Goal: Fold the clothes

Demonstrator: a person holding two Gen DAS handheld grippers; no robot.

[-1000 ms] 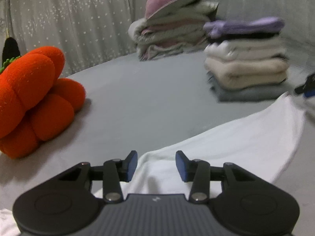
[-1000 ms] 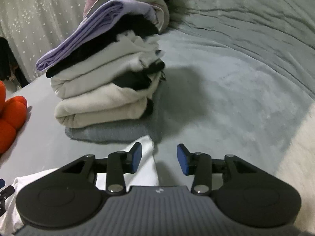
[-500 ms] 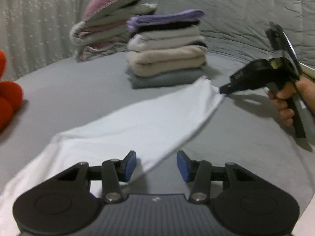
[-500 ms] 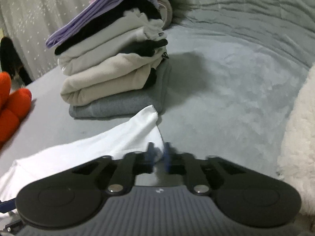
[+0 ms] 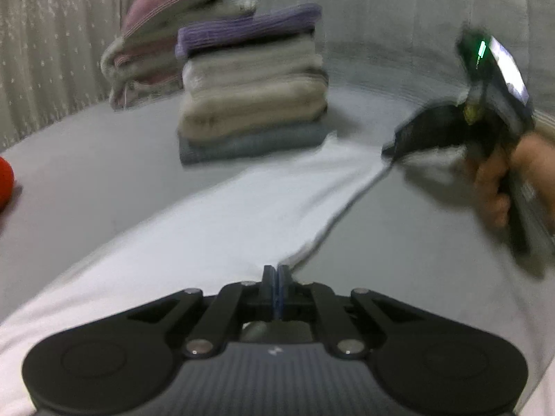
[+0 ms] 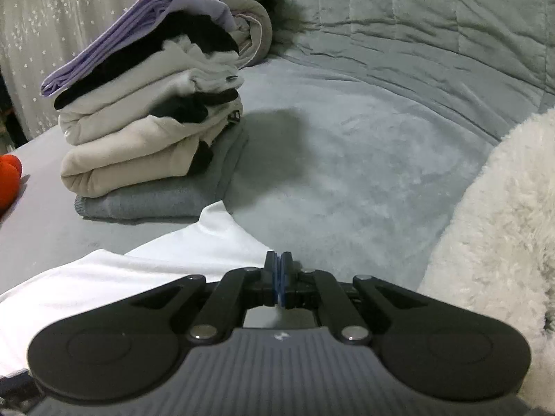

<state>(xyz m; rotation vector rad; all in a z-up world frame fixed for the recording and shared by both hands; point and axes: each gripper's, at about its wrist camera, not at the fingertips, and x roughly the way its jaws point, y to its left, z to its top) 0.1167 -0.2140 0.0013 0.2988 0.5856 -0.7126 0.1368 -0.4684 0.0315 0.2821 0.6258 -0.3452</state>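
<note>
A white garment [image 5: 225, 228] lies stretched across the grey bed [image 5: 86, 159]. My left gripper [image 5: 276, 274] sits at its near edge; its jaws are closing, the pads meeting with the cloth's hem pinched between them. In the right wrist view, my right gripper [image 6: 278, 263] is shut on the far corner of the same white garment [image 6: 156, 267]. The left wrist view also shows the right gripper [image 5: 392, 150] at the right, held by a person's hand [image 5: 492, 180], with the cloth pulled taut toward it.
A stack of folded clothes [image 5: 253, 104] with a purple top layer stands just beyond the garment, also seen in the right view as the folded stack [image 6: 145, 131]. A second pile [image 5: 156, 41] lies behind. An orange plush [image 6: 8, 176] sits left, a white fluffy cushion [image 6: 503, 225] right.
Both grippers went from open to shut on the white garment, the right one first. The left gripper swung right along the cloth's edge, leaving the orange plush almost out of view.
</note>
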